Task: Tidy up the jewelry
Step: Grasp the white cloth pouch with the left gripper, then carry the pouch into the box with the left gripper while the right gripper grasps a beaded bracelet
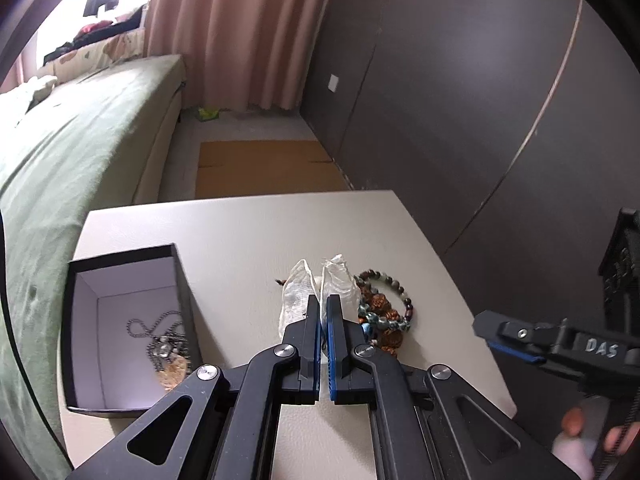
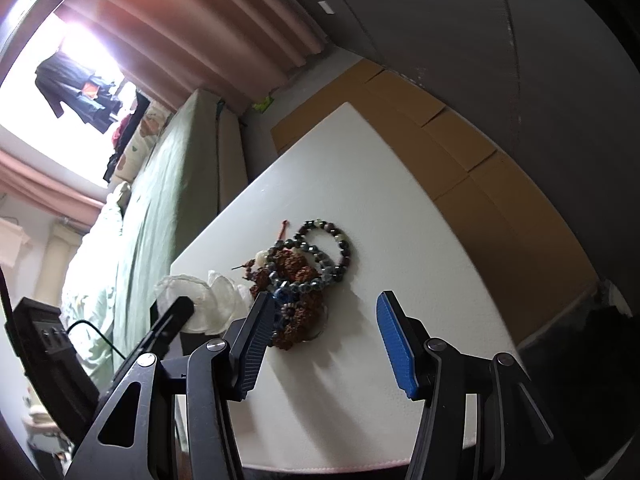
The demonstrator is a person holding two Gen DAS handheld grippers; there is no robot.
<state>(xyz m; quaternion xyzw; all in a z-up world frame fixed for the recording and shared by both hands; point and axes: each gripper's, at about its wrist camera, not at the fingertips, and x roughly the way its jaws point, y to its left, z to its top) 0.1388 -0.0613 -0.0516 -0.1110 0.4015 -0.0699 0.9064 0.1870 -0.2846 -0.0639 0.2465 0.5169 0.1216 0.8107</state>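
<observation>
Your left gripper [image 1: 323,316] pinches the limp pouch [image 1: 316,292]; right gripper [image 2: 324,340] gapes wide. Bracelets [image 2: 312,264] at twelve (slippery): grip across beads.

White desk [image 1: 248,232] carried a black box [image 1: 124,264] w/ chains inside, left of bead bracelet pile [image 1: 380,312]; clear plastic bags [image 1: 316,292] btwn them, touching pile.

Off-white smooth tabletop [image 1: 248,240]. Black cardboard box w/ white lining [image 1: 84,280]; silver-grey chain necklace w/ amber-gold pendant [image 1: 168,344] inside. Translucent white crinkled plastic pouches [image 1: 298,292]. Dark brown, purple & pale green round-bead bracelet [image 2: 340,248]; grey-teal faceted-bead bracelet [image 2: 304,286]; rust-brown knobbly seed-bead bracelet [image 2: 296,268]. Black grippers, blue ribbed fingers [image 2: 394,344]. Olive-green bedspread [image 1: 72,152], dusty-pink pleated curtains [image 1: 248,32], tan cardboard [image 1: 264,172] on the floor.
</observation>
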